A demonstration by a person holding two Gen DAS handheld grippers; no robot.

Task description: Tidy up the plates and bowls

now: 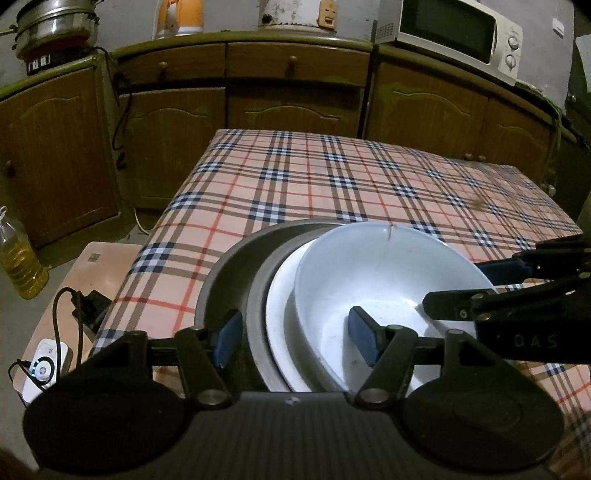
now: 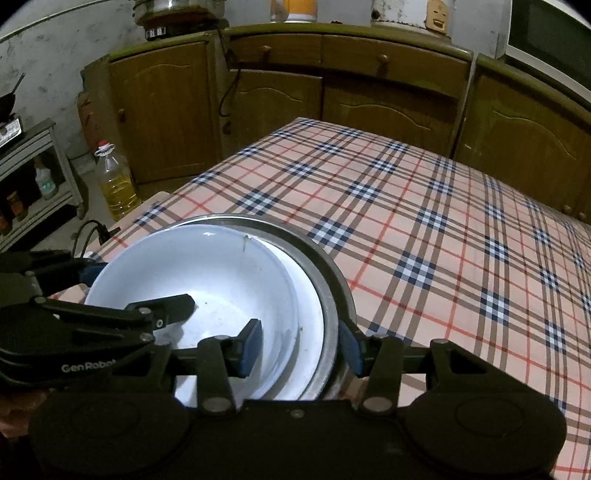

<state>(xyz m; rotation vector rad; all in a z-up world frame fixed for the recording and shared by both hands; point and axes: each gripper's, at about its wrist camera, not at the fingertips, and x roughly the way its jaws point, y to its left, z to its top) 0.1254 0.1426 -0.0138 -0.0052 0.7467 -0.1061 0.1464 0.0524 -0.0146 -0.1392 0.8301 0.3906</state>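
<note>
- Blue pads tip both of my grippers, and each gripper straddles the rim of the same nested stack of dishes.
- My left gripper (image 1: 295, 338) stands spread: its left pad (image 1: 227, 341) is outside the stack's wall and its right pad (image 1: 364, 339) is down inside the white bowl (image 1: 388, 280). I cannot tell whether either pad presses on the dishes.
- My right gripper (image 2: 301, 349) is likewise spread, with one pad (image 2: 251, 347) inside the bowl and the other (image 2: 351, 349) outside the metal basin (image 2: 332, 273); there too I cannot tell about contact.
- From the left wrist, my right gripper reaches in from the right side, one finger over the bowl's rim; from the right wrist, my left gripper comes in from the left.
- Just ahead of the fingers, the white bowl sits tilted in a white plate (image 1: 280, 295), which lies in the grey metal basin.
- Under the stack is a table with a checked cloth (image 2: 424, 221), bare beyond the dishes.
- Farther off stand brown wooden cabinets (image 1: 295, 96), with a microwave (image 1: 458, 35) up to the right.
- Left of the table, on the floor, is a bottle of yellow oil (image 2: 116, 181).
</note>
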